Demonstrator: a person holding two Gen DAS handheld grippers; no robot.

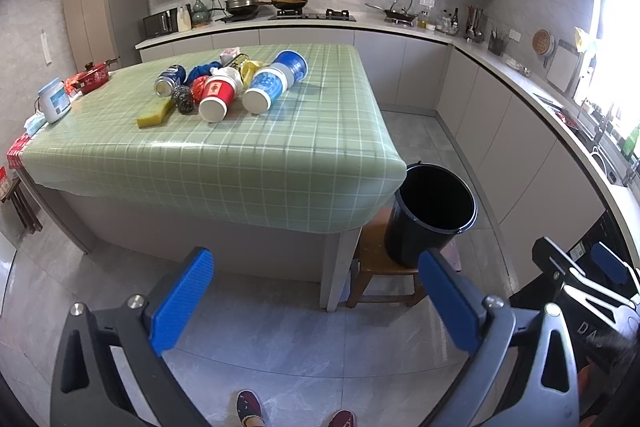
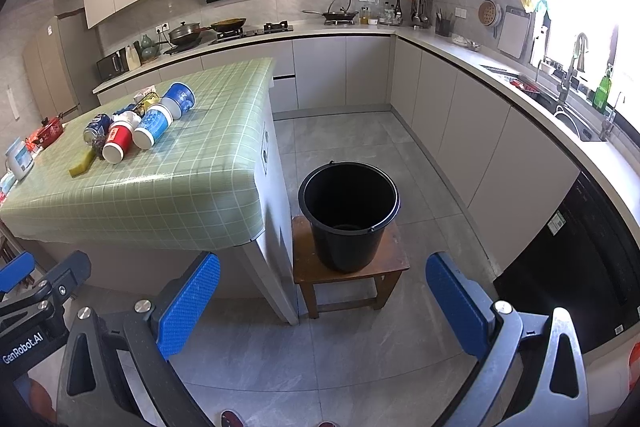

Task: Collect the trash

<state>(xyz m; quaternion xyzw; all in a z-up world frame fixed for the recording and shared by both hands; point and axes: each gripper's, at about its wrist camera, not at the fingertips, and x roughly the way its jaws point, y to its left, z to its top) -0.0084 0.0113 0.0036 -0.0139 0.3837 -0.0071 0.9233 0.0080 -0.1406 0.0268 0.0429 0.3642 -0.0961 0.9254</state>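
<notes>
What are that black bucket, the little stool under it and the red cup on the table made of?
Black bucket: probably plastic, smooth with a slight sheen and a thin handle. Stool: wood, brown and worn, with pale scuffs. Red cup: likely paper, matte with a white inside and a rolled rim.

- The table (image 1: 248, 155), under a green checked cloth, carries a heap of litter at its centre.
- In the heap: a red paper cup (image 1: 218, 97) on its side, with a blue-and-white cup (image 1: 266, 87) touching it at 3 o'clock.
- A drinks can (image 1: 169, 79) lies at 10 o'clock of the red cup; a yellow sponge (image 1: 154, 115) at 8 o'clock.
- A white jar (image 1: 54, 101) stands near the table's 9 o'clock edge.
- A wooden stool (image 2: 348, 273) on the floor bears a black bucket (image 2: 348, 223).
</notes>
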